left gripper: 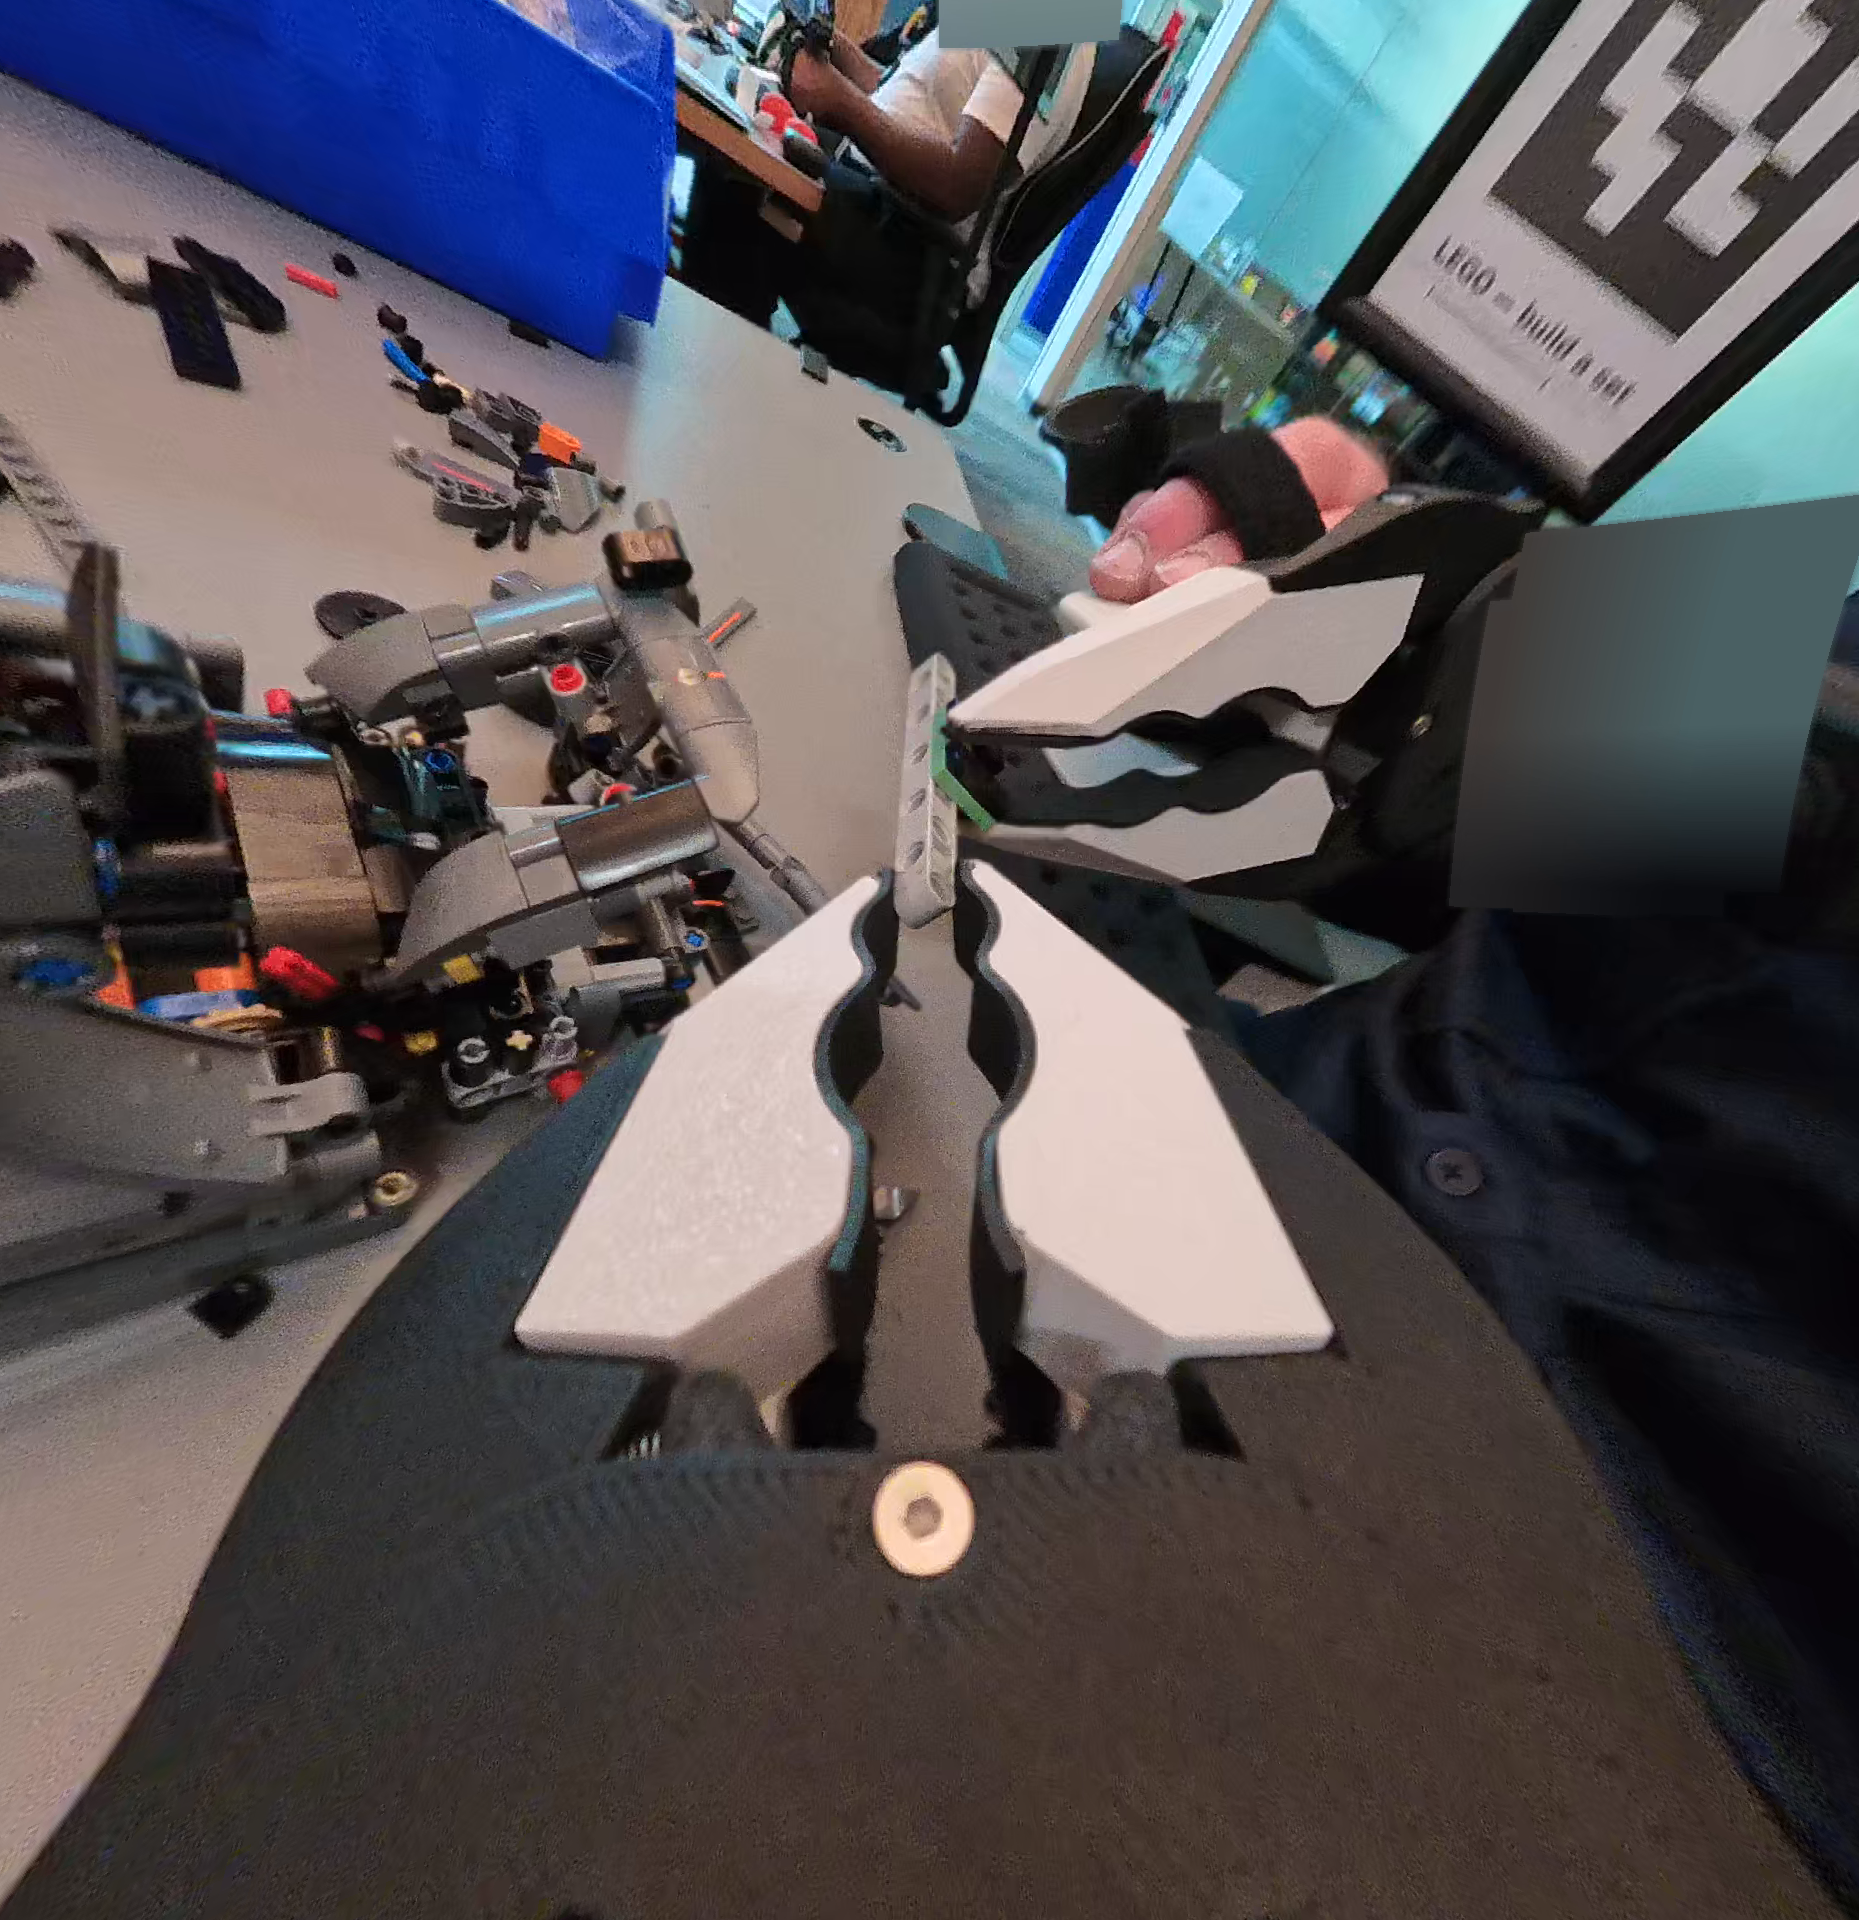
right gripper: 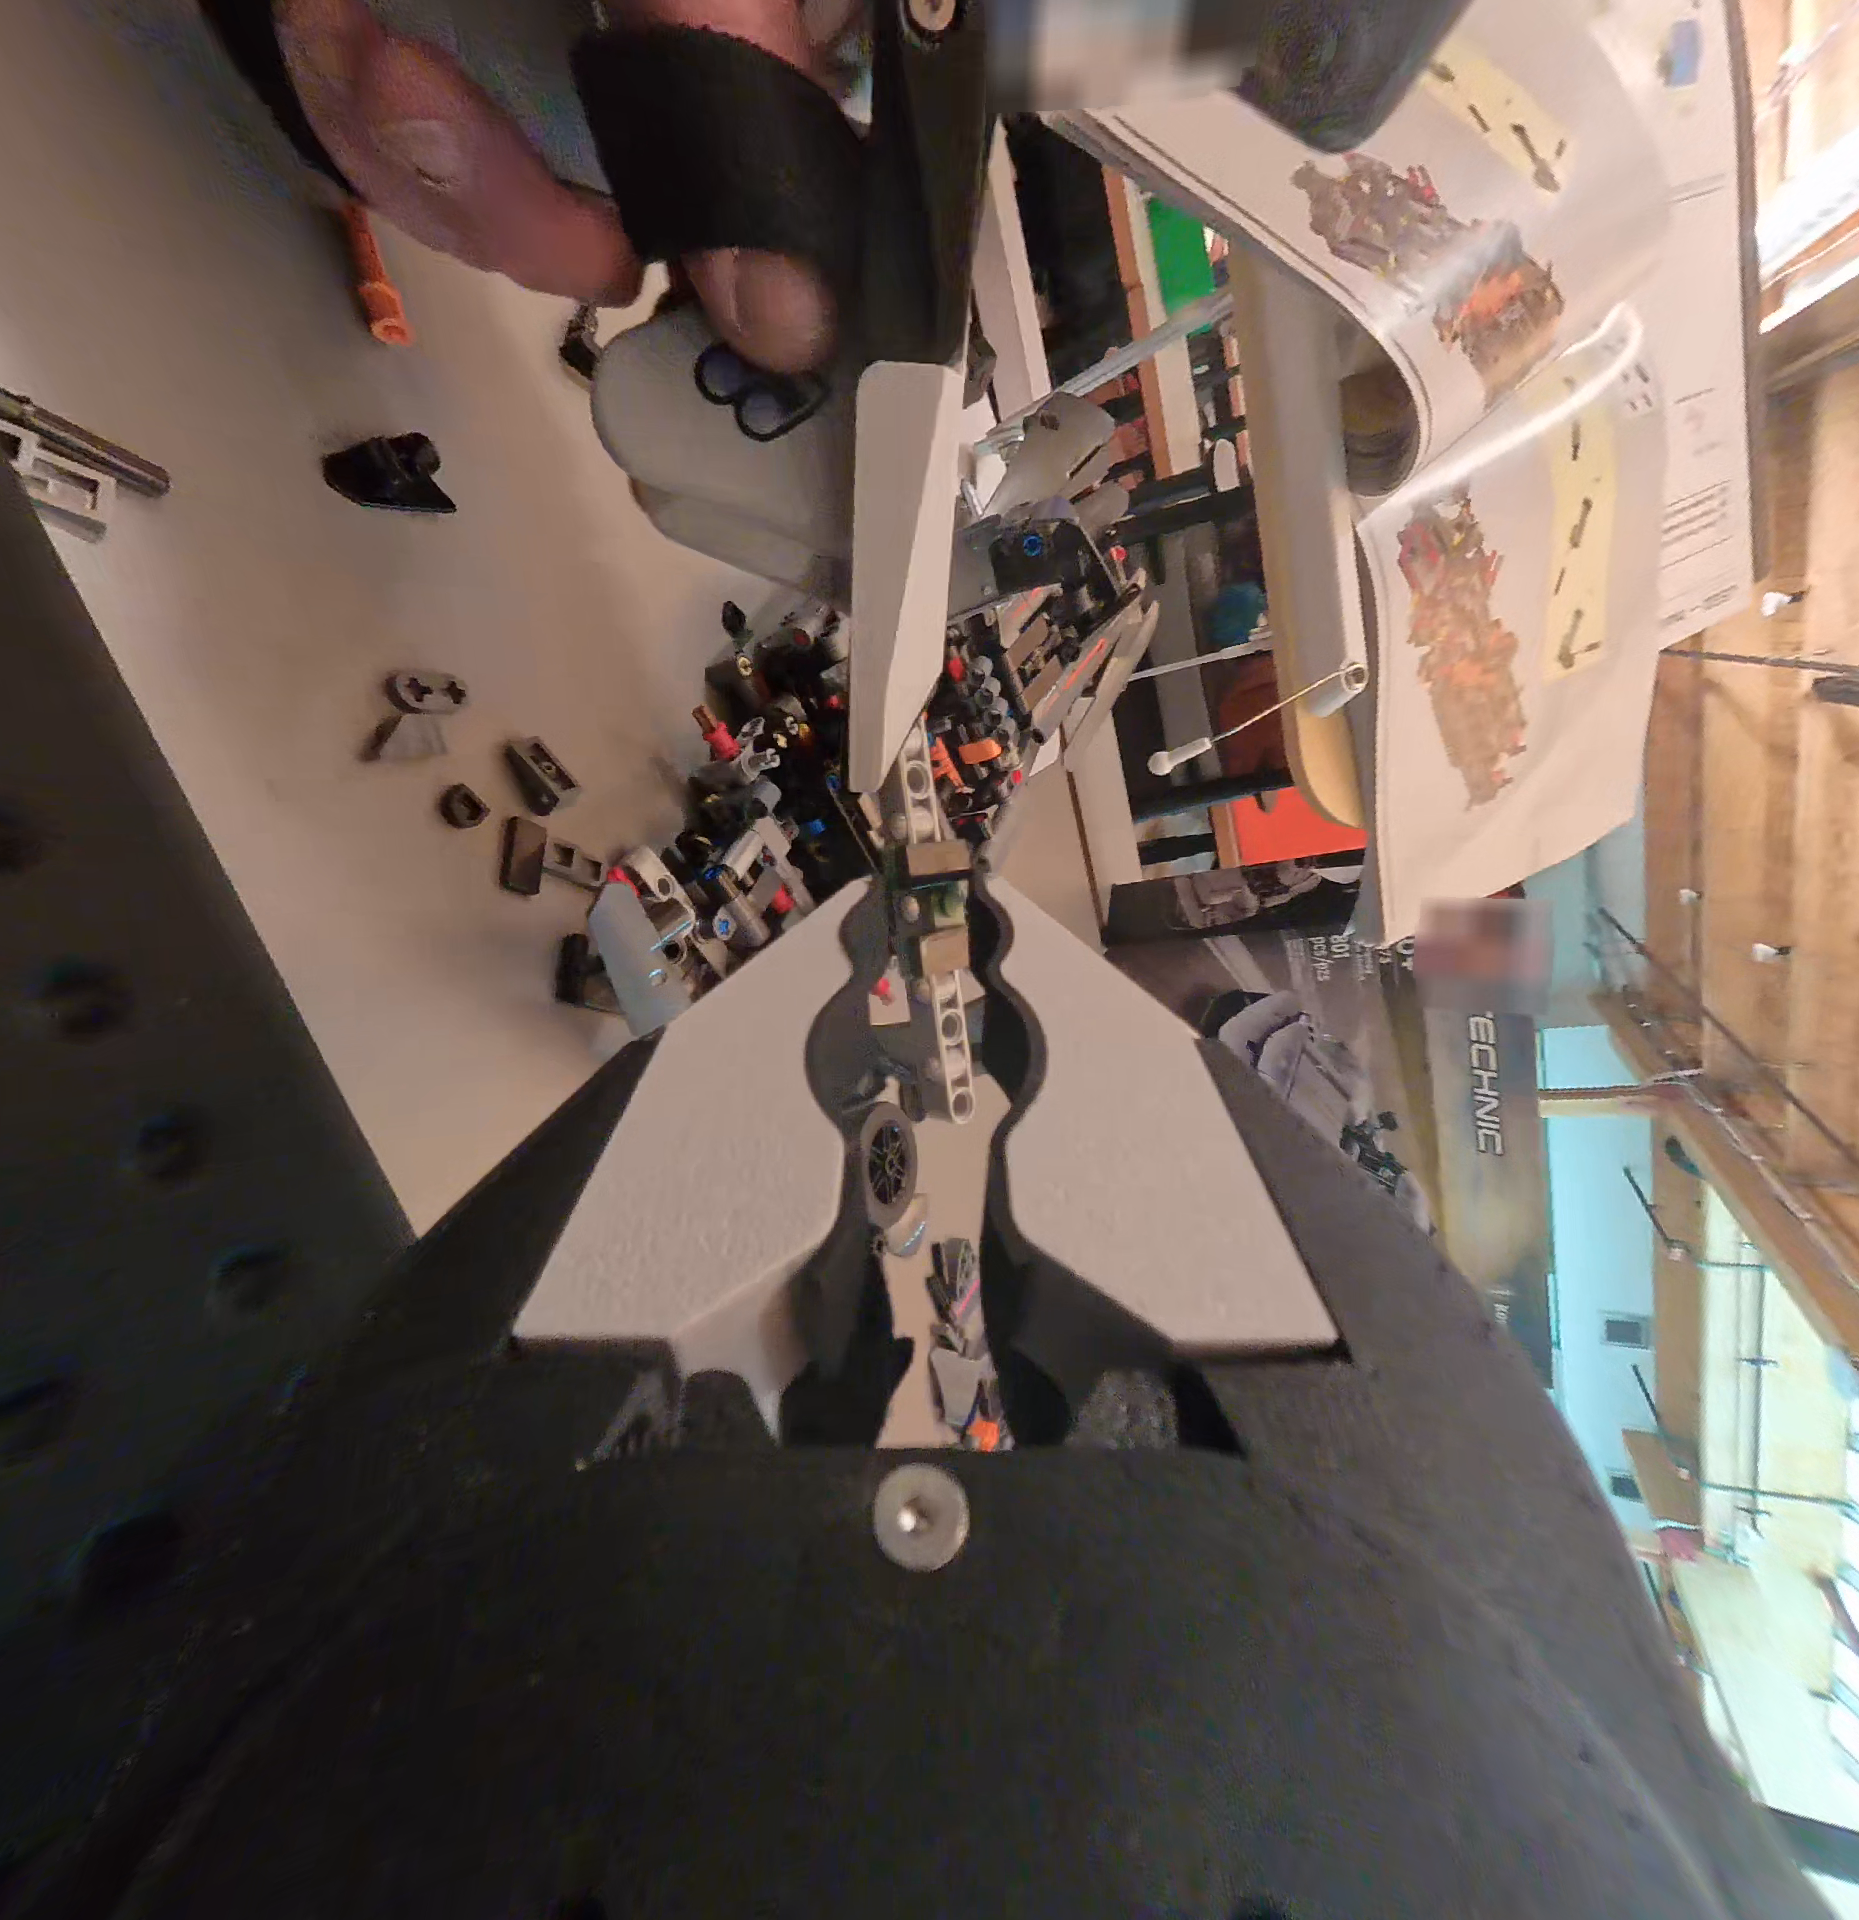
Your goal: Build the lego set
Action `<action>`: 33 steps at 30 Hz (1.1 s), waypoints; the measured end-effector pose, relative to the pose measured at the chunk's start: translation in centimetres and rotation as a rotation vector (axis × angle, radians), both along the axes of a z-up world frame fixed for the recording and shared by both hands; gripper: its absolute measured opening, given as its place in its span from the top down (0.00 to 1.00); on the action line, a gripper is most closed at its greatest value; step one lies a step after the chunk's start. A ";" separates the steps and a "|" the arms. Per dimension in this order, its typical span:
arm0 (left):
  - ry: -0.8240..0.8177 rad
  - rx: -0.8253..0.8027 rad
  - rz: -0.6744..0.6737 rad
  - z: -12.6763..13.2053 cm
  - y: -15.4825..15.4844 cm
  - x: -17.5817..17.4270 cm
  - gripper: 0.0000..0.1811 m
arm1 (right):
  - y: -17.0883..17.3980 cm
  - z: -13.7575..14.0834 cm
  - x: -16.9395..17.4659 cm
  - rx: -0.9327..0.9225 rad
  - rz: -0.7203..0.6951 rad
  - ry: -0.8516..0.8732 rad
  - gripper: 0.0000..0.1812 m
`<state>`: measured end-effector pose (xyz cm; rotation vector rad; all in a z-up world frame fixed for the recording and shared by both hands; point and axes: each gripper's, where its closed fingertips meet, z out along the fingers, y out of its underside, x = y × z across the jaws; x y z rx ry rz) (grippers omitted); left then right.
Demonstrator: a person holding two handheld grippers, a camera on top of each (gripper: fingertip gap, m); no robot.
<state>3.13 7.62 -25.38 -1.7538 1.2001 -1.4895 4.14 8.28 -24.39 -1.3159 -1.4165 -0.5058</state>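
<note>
My left gripper (left gripper: 925,883) is shut on the lower end of a light grey holed beam (left gripper: 923,769) and holds it upright above the table. My right gripper (left gripper: 956,743) comes in from the right and is shut on a small green piece (left gripper: 969,795) that sits against the beam's side. In the right wrist view my right gripper (right gripper: 927,896) pinches this green and tan piece (right gripper: 935,899) on the beam (right gripper: 951,1039), and a finger (right gripper: 894,582) of the left gripper reaches down from above. The partly built grey model (left gripper: 509,831) lies on the table to the left.
Loose black, grey and orange parts (left gripper: 489,457) are scattered on the grey table (left gripper: 748,436). A blue bin (left gripper: 385,135) stands at the back. An open instruction booklet (right gripper: 1476,416) and the set's box (right gripper: 1476,1091) stand beyond the model. A person (left gripper: 904,114) sits at another desk. My left and right fingertips are right by each other.
</note>
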 end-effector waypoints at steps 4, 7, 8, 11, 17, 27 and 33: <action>-0.025 -0.080 -0.005 0.0 0.0 0.1 0.96 | 0.0 0.1 0.0 0.012 0.009 -0.005 0.98; -0.014 0.000 -0.008 -0.1 0.0 0.1 0.92 | -0.1 0.1 0.0 -0.022 0.036 0.024 0.98; -0.023 0.039 -0.018 0.1 -0.2 0.1 0.94 | -0.1 0.1 0.0 -0.027 0.044 0.026 0.99; 0.016 0.114 -0.040 -0.3 -0.7 0.2 0.96 | -0.2 -0.1 0.1 -0.059 0.069 0.033 0.99; 0.106 0.209 0.036 -1.5 0.4 0.0 0.97 | 0.0 -0.4 -0.2 -0.091 0.074 0.062 0.93; 0.137 0.250 0.072 -2.0 0.7 0.0 0.97 | -0.1 -1.6 -0.9 -0.141 0.072 0.034 1.00; 0.155 0.284 0.085 -2.3 0.8 0.0 0.97 | 0.6 -2.2 -0.5 -0.192 0.015 0.045 0.95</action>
